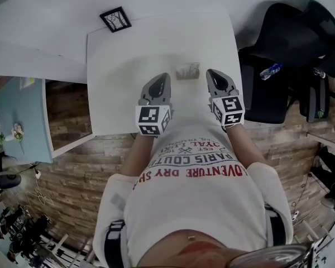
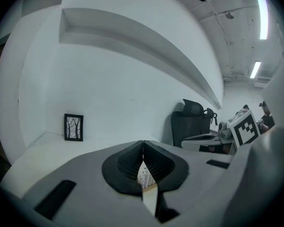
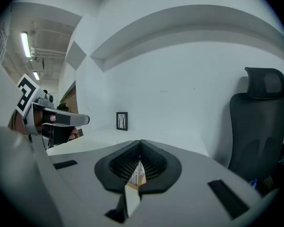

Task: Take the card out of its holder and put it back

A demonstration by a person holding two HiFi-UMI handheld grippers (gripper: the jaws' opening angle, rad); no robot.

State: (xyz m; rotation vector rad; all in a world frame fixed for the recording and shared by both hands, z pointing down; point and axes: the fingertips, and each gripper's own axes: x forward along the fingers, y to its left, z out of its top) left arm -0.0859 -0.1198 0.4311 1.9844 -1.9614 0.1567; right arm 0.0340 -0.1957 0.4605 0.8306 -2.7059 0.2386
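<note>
A small patterned card in its tan holder [image 1: 187,70] stands on the white table [image 1: 156,38], between and just ahead of the two grippers. My left gripper [image 1: 163,76] hovers to its left and my right gripper [image 1: 211,71] to its right; neither touches it. In the left gripper view the jaws [image 2: 143,142] meet at the tips, and a sliver of the card [image 2: 146,175] shows through the slit behind them. The right gripper [image 3: 140,142] is likewise shut, with the card [image 3: 134,176] glimpsed through its slit.
A small framed picture [image 1: 115,19] stands at the table's far left corner against the white wall. A black office chair [image 1: 285,38] and a water bottle [image 1: 271,70] are right of the table. A light blue table [image 1: 22,116] is at the left.
</note>
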